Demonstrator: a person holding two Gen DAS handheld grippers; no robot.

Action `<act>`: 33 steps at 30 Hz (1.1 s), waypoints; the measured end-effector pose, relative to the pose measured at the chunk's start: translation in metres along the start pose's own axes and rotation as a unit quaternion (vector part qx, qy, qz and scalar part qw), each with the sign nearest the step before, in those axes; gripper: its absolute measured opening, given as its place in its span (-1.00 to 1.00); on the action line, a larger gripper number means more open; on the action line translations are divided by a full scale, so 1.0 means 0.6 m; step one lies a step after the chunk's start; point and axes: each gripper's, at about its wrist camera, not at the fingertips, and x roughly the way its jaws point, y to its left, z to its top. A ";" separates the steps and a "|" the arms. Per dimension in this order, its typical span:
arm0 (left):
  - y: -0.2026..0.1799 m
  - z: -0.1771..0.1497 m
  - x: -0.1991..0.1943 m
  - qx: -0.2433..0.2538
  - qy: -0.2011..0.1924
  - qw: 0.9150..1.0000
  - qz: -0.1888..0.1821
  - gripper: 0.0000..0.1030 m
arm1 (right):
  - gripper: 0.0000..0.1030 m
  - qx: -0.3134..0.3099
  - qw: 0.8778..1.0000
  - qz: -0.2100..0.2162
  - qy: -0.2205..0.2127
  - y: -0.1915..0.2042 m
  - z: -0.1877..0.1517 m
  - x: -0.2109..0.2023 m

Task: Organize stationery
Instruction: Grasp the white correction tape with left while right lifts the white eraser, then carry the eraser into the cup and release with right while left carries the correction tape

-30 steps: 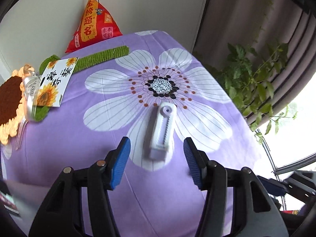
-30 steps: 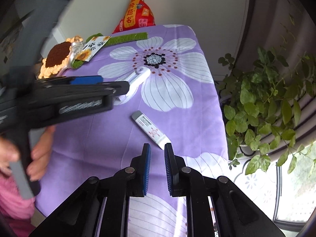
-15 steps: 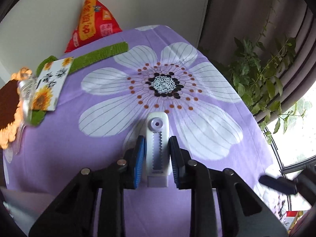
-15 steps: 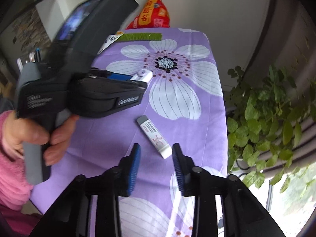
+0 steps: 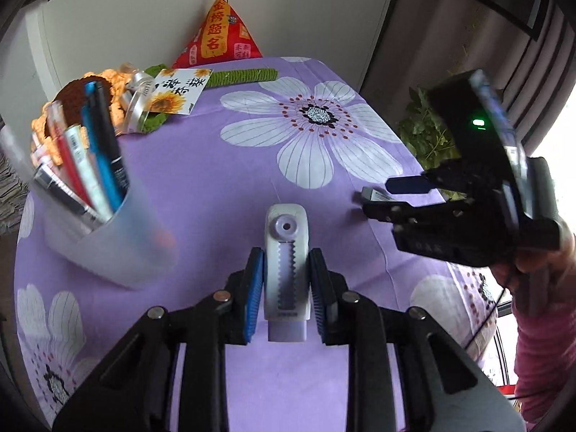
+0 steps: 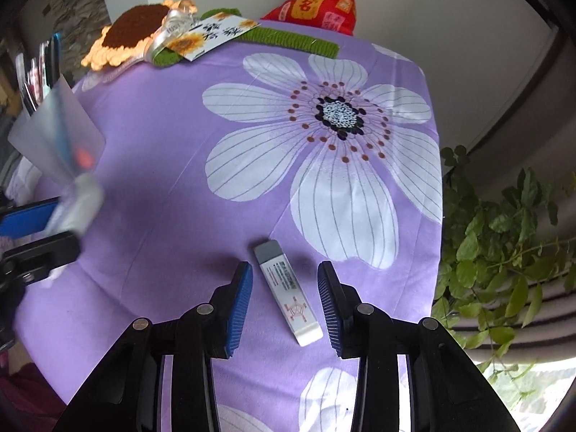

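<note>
My left gripper (image 5: 286, 280) is shut on a white correction tape dispenser (image 5: 287, 252) and holds it above the purple flowered cloth (image 5: 216, 180). A translucent pen cup (image 5: 108, 237) with several pens stands to its left, tilted in this view. My right gripper (image 6: 284, 291) is open, its fingers on either side of a white and grey eraser (image 6: 286, 291) that lies on the cloth. The right gripper also shows in the left wrist view (image 5: 403, 198), over the eraser (image 5: 374, 194). The pen cup shows blurred in the right wrist view (image 6: 57, 126).
A crocheted sunflower (image 6: 129, 32), a sunflower card (image 6: 212, 36), a green knitted strip (image 6: 288, 39) and a red pouch (image 6: 320, 0) lie at the table's far end. A leafy plant (image 6: 504, 244) stands off the right edge.
My left gripper closed on the correction tape dispenser, lifted it and carried it toward the pen cup. My right gripper opened and came down around the eraser.
</note>
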 end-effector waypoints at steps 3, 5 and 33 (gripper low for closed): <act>0.005 -0.010 -0.017 -0.003 -0.007 1.000 -0.007 -0.55 | -0.27 -0.012 1.000 -0.002 0.005 0.004 0.008 0.005; 0.008 -0.012 -0.022 -0.005 -0.010 1.000 -0.008 -0.55 | -0.28 -0.015 1.000 -0.005 0.011 0.006 0.011 0.005; 0.042 -0.048 -0.108 -0.021 -0.063 0.997 -0.024 -0.55 | -0.67 0.103 0.990 0.009 -0.093 0.049 -0.032 -0.166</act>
